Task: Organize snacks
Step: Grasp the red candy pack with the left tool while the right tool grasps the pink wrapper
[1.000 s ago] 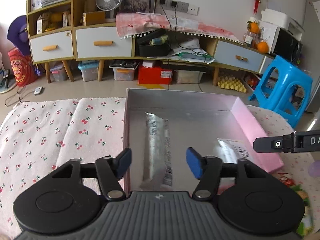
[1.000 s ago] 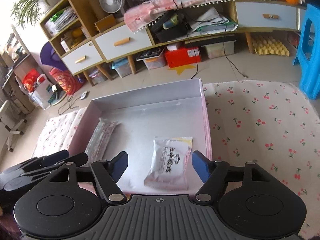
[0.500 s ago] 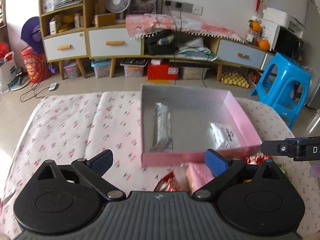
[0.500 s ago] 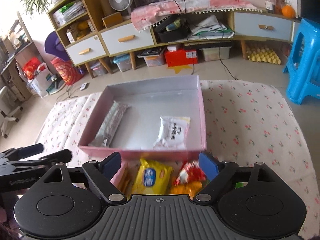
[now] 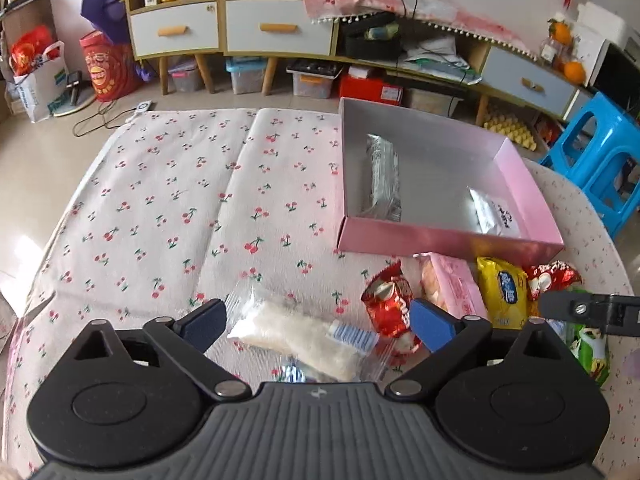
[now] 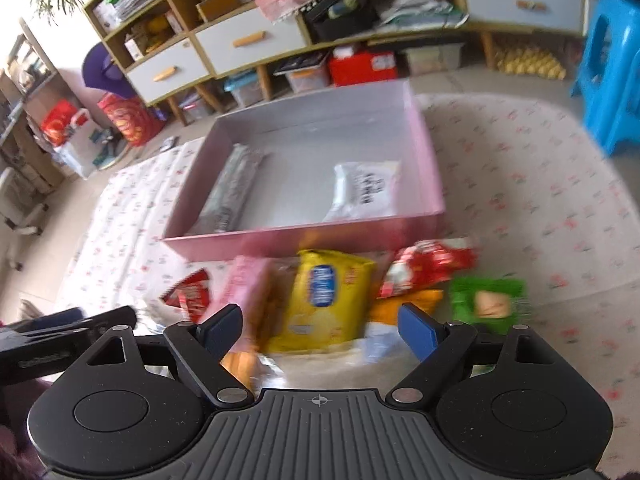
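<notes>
Both hand-held grippers hung over the table with nothing pinched in them. On the left hand-held gripper [image 5: 315,322] the jaws stood wide and were closing a little, and a clear packet of white snack [image 5: 304,334] lay on the cherry tablecloth [image 5: 160,200] between its blue fingers [image 5: 430,322] without touching them. On the right hand-held gripper [image 6: 320,326] the jaws were wide apart, above a yellow snack bag [image 6: 326,300]. A pink box [image 5: 448,242] sat on the table farther back. Inside it lay a long silver packet [image 5: 382,176] by the left wall and a white packet [image 5: 490,214] near the right front corner. Just in front of the box was a row of loose snacks: a red packet [image 5: 390,304], a pink packet [image 5: 452,286], the yellow bag, another red packet [image 6: 430,266] and a green packet [image 6: 488,300]. An orange packet [image 6: 404,306] peeked out between the yellow bag and the green one. The right wrist view was blurry.
</notes>
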### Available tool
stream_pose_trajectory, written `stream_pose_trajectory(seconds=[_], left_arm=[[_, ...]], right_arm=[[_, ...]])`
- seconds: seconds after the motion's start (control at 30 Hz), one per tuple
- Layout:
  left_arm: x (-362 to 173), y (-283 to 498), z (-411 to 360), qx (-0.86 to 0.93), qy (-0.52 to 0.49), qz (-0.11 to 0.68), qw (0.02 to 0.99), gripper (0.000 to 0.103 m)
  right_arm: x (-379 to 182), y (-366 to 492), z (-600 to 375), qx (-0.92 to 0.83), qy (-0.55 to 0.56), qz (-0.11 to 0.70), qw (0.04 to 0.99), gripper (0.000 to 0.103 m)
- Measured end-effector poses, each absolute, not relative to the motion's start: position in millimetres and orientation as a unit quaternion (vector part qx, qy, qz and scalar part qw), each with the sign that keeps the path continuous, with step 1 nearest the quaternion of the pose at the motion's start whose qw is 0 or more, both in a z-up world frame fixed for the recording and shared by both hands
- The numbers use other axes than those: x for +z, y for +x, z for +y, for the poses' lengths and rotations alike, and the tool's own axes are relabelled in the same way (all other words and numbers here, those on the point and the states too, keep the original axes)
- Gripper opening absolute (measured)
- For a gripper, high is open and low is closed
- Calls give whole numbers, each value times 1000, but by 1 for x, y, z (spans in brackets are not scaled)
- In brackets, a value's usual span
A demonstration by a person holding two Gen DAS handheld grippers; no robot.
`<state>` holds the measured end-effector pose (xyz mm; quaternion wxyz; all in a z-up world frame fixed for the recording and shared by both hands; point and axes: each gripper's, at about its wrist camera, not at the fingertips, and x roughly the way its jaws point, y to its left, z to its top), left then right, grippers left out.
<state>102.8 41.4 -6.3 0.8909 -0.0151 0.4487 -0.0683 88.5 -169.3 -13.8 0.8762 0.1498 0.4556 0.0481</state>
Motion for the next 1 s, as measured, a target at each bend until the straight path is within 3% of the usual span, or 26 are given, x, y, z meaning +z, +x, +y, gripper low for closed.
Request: stream_pose_trajectory(seconds=[0.27, 0.47, 0.57, 0.63, 0.7, 1.0], left_arm=[[-23, 121, 60, -94, -98, 455, 880, 65], [-32, 125, 65, -99, -135, 471, 866, 52], [-35, 127, 66, -107, -147, 474, 861, 50], [-36, 128, 66, -113, -155, 476, 858, 49], [-37, 128, 65, -118, -161, 478, 855, 49], [-41, 128, 55, -133, -154, 488, 849, 50]], right_arm=[[-36, 115, -156, 80, 222, 450, 861, 86], [-43, 122, -144, 107, 225, 449, 858, 65], [-49, 122, -136, 114, 207, 460, 856, 56], [-54, 122, -131, 116, 196, 467, 854, 40], [-54, 119, -130, 112, 188, 466, 858, 36], [-45, 110, -150, 91, 214, 482, 845, 33]])
